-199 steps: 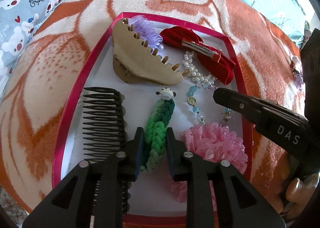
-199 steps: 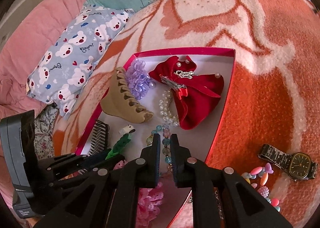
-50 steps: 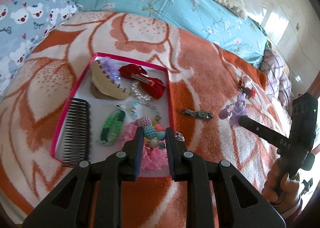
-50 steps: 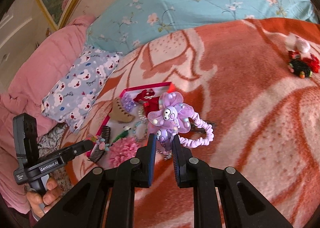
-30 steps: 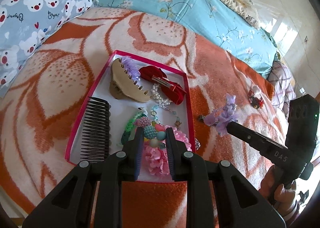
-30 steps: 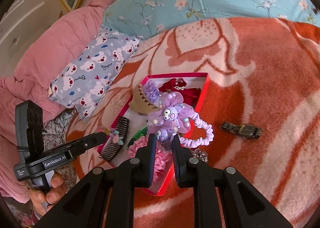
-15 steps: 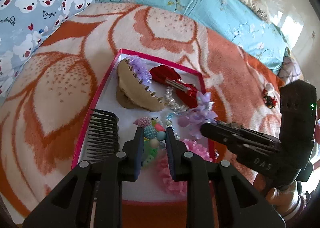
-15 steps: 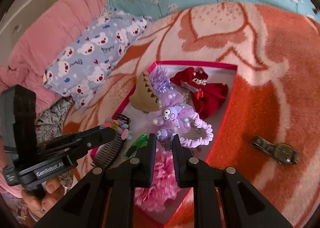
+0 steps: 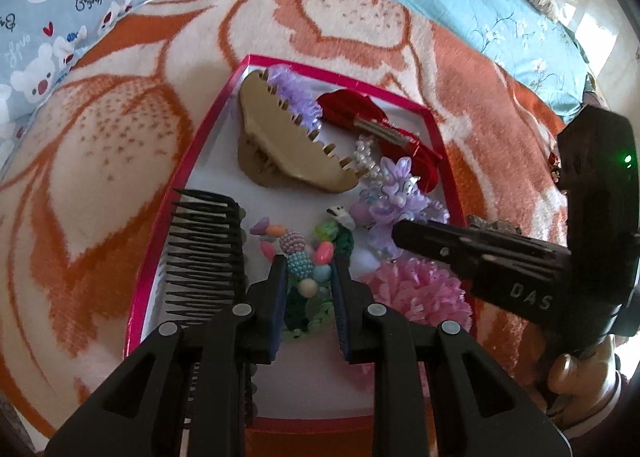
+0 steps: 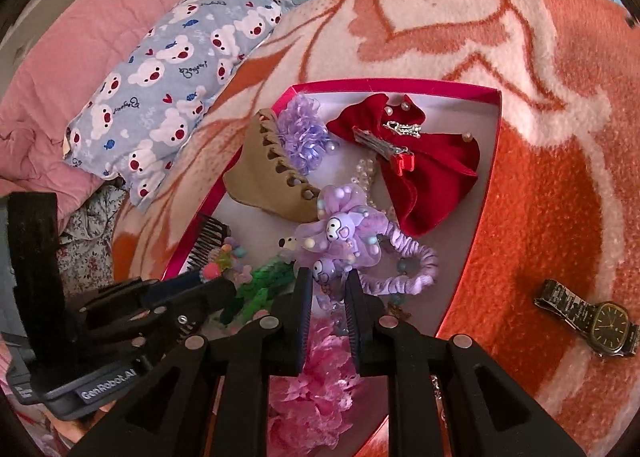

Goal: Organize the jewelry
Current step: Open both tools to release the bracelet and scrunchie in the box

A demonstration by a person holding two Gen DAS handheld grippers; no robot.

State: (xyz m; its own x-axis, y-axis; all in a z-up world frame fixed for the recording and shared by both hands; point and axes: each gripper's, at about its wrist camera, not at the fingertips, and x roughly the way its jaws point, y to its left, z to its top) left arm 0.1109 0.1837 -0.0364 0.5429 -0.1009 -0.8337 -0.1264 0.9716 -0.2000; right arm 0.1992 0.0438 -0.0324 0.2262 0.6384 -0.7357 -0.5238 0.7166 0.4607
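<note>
Orange-and-cream blanket (image 9: 120, 161) carries pink-rimmed tray (image 9: 188, 161). Left gripper (image 9: 308, 277) pinches beaded bracelet (image 9: 300, 257) over tray's near middle, beside black comb (image 9: 204, 257) at left edge. Right gripper (image 10: 326, 289) pinches purple scrunchie (image 10: 340, 233) over tray centre. Wristwatch (image 10: 592, 325) lies on blanket beyond tray's right edge.

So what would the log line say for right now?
left gripper: shut on beaded bracelet | right gripper: shut on purple scrunchie | both over pink tray | wristwatch: on blanket, outside tray
</note>
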